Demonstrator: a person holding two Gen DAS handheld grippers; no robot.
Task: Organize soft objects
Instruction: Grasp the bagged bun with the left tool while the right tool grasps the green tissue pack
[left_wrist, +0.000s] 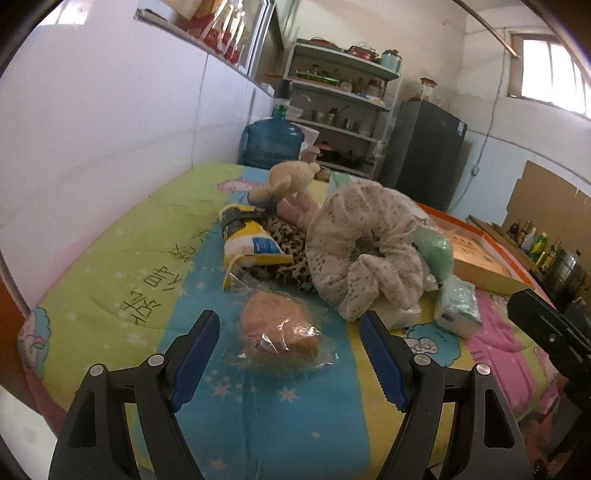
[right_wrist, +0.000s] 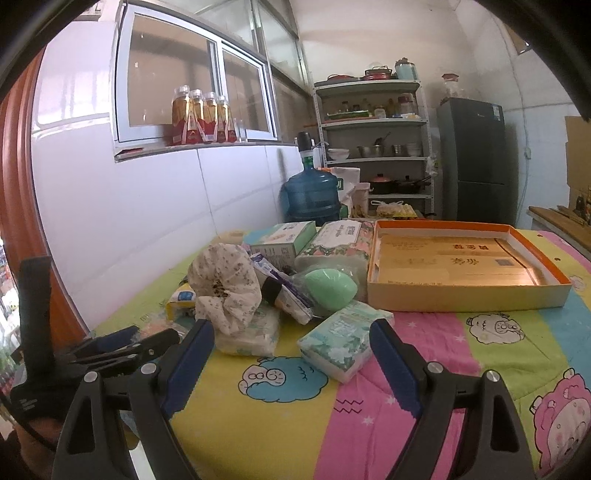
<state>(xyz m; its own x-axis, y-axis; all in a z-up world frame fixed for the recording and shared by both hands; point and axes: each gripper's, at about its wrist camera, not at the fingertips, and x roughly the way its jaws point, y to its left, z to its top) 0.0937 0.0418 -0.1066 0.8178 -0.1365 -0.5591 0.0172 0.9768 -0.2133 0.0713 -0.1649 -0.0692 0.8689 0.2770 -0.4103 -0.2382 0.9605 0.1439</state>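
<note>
A pile of soft things lies on the bright quilt (left_wrist: 110, 280). In the left wrist view my left gripper (left_wrist: 290, 325) is open, its blue pads on either side of a bagged tan soft item (left_wrist: 277, 328). Behind that item are a yellow pouch (left_wrist: 251, 240), a leopard-print cloth (left_wrist: 284, 254), a plush toy (left_wrist: 288, 181) and a floral fabric ring (left_wrist: 362, 236). In the right wrist view my right gripper (right_wrist: 291, 332) is open, just short of a teal tissue pack (right_wrist: 343, 336). A green sponge (right_wrist: 328, 284) and the floral ring (right_wrist: 225, 284) lie beyond it.
An open orange-rimmed box (right_wrist: 465, 295) sits at the right of the quilt, with tissue boxes (right_wrist: 284, 240) behind the pile. Past the bed stand a blue water jug (right_wrist: 310, 195), metal shelves (right_wrist: 373, 140) and a dark fridge (right_wrist: 472, 162). A white wall (left_wrist: 92, 129) runs along the left.
</note>
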